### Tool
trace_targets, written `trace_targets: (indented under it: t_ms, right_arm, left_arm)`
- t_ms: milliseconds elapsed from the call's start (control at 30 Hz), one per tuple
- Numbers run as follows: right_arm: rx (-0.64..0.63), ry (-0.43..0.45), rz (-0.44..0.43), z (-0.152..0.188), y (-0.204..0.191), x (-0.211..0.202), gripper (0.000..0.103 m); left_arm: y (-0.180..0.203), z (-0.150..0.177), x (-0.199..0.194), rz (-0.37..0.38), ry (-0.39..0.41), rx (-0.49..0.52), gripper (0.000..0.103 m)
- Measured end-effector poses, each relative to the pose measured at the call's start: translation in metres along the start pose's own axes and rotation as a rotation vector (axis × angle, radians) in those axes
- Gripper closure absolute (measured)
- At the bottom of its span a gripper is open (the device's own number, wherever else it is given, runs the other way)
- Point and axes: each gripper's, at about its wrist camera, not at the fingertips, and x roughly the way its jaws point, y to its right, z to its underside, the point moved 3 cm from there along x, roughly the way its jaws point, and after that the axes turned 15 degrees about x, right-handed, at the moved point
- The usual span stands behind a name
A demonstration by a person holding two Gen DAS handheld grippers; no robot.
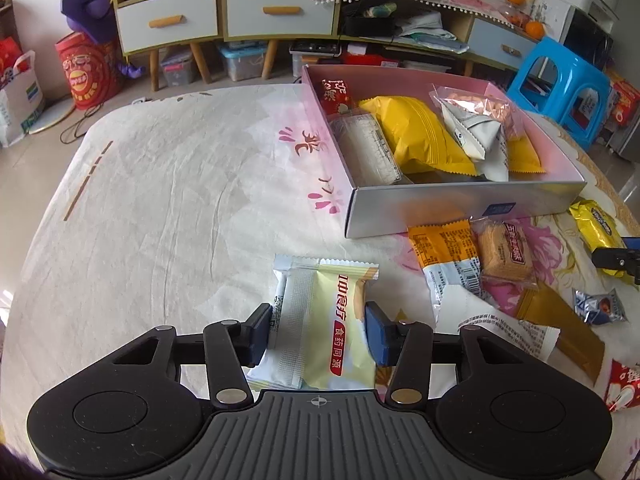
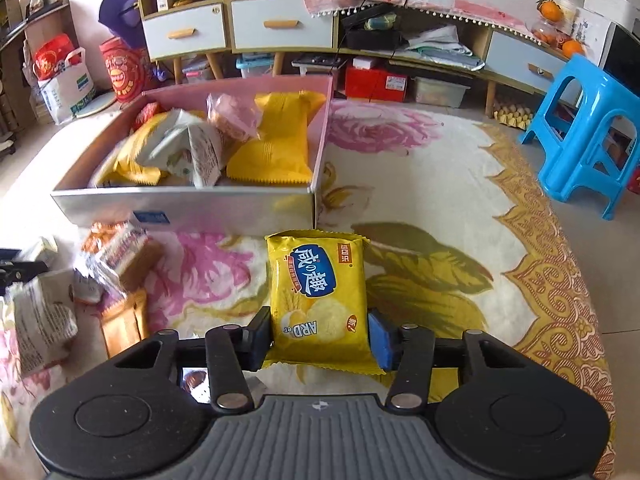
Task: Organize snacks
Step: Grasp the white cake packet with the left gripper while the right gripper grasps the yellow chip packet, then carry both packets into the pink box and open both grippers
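The left tool (image 1: 319,332) is clamped on a pale yellow and white packet (image 1: 320,320), its two blue pads pressing the packet's long edges, with red characters running down the wrapper. Whether the packet is lifted or resting on the floral cloth (image 1: 168,200) under it I cannot tell. The right tool (image 2: 320,334) has hold of a yellow biscuit packet (image 2: 318,296) in the same way, pads closed on both sides of its near end, the far end pointing toward the box.

The open box (image 1: 460,208), silver on the outside and pink inside, sits far and to the right of the left tool. Inside it lie a big yellow bag (image 1: 416,136), a clear wrapped white bar (image 1: 368,148) along its left wall, a red packet (image 1: 336,94) in the far corner, and a white and clear packet (image 1: 476,120) resting on top toward the right.

Just near the box's front wall, loose snacks are scattered on the cloth: an orange and white packet (image 1: 448,256), a wafer-like biscuit pack (image 1: 506,254) lying partly over it, a brown-gold pouch (image 1: 560,320), and a small silver wrapped sweet (image 1: 600,306) further right. A blue plastic stool (image 2: 588,128) stands on the floor to the far right, beyond the cloth's edge
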Motion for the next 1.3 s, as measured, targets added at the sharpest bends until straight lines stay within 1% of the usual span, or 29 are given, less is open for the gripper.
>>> trace_targets:
  t_ms: [400,633,800,1067,1300]
  right_arm:
    - [0.008,0.057,-0.028,-0.012,-0.004,-0.022,0.063]
    - [0.044,0.062,-0.039,-0.023,-0.009,-0.023,0.063]
    - [0.061,0.077,-0.065,-0.032,-0.019,-0.026,0.063]
    - [0.080,0.093,-0.109,-0.047,-0.036,-0.023,0.063]
    - [0.120,0.096,-0.138,-0.059,-0.049,-0.009,0.063]
  left_arm:
    - [-0.002,-0.010,-0.015,0.001,0.017,-0.028,0.057]
    - [-0.004,-0.021,-0.025,0.027,0.054,-0.055,0.057]
    - [-0.003,-0.032,-0.029,0.041,0.081,-0.068,0.057]
    - [0.004,-0.054,-0.027,0.060,0.130,-0.105,0.057]
    - [0.016,-0.076,-0.014,0.077,0.174,-0.116,0.057]
